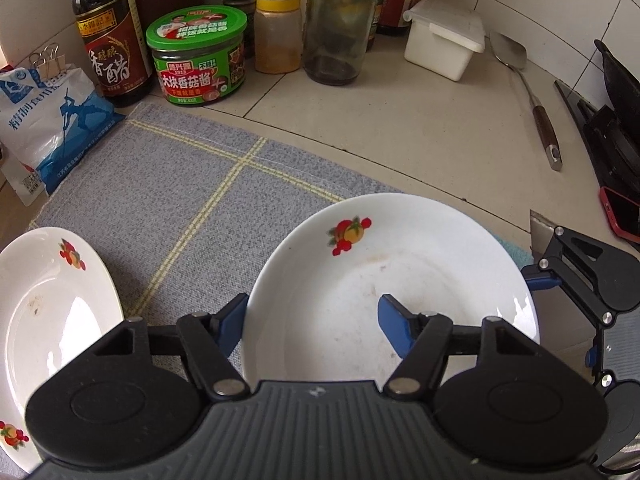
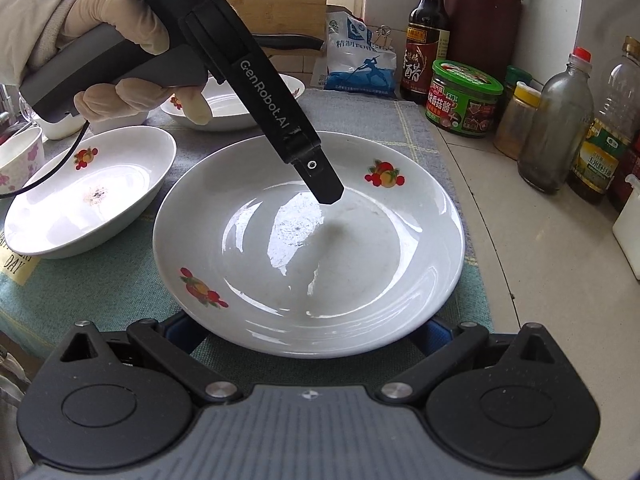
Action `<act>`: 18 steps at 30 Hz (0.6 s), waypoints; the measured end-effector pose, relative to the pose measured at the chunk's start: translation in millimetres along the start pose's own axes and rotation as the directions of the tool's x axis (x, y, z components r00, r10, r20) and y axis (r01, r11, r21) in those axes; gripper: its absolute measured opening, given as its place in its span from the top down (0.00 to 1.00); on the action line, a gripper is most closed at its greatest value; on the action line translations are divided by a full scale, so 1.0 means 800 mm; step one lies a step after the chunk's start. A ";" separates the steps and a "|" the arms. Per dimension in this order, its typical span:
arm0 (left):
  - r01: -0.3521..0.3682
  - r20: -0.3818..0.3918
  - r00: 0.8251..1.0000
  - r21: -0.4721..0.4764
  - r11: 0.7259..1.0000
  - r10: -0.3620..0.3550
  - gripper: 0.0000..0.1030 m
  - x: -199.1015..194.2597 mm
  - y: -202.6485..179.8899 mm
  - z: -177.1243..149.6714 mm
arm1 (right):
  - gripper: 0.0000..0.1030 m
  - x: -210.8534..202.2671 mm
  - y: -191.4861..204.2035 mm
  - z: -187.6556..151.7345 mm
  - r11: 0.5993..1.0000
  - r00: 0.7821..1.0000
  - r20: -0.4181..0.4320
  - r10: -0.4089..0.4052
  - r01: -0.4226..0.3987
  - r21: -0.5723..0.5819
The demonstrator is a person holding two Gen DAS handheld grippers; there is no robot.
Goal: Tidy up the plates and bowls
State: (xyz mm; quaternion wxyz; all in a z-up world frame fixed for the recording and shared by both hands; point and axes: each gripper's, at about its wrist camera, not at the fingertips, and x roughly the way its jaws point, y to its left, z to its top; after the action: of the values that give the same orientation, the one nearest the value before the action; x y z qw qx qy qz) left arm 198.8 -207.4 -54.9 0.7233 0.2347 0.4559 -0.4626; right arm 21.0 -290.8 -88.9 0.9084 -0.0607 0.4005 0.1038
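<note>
Nothing looks stacked yet: the round fruit-print plate [image 2: 308, 240] lies alone on the grey mat [image 1: 180, 184], the oval dish [image 2: 88, 192] beside it. The left gripper [image 1: 312, 320] straddles its rim, spread wide, gripping nothing. The right gripper [image 2: 308, 334] reaches under the near edge, also wide apart.

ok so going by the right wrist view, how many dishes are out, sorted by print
fruit-print: 3 (round plate, oval dish, deep plate at the back)
pink-flower bowl: 1
white bowl partly hidden under the hand, print not visible: 1
total: 5
</note>
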 end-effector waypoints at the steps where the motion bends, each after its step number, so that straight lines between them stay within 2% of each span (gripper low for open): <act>1: 0.001 0.005 1.000 -0.002 1.000 -0.001 0.34 0.000 0.002 0.002 | 0.00 0.000 -0.001 0.002 1.000 1.000 -0.001 -0.002 0.002 -0.004; 18: -0.046 0.085 0.995 -0.037 0.998 0.049 0.34 0.020 0.045 0.054 | 0.00 0.034 -0.052 0.051 0.999 1.000 0.014 0.008 -0.008 -0.039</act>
State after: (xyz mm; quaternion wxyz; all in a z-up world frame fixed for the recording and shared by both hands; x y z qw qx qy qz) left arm 251.9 -230.7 -51.1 0.7570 0.2127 0.4268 -0.4466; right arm 77.8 -319.7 -80.4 0.9094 -0.0760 0.3923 0.1156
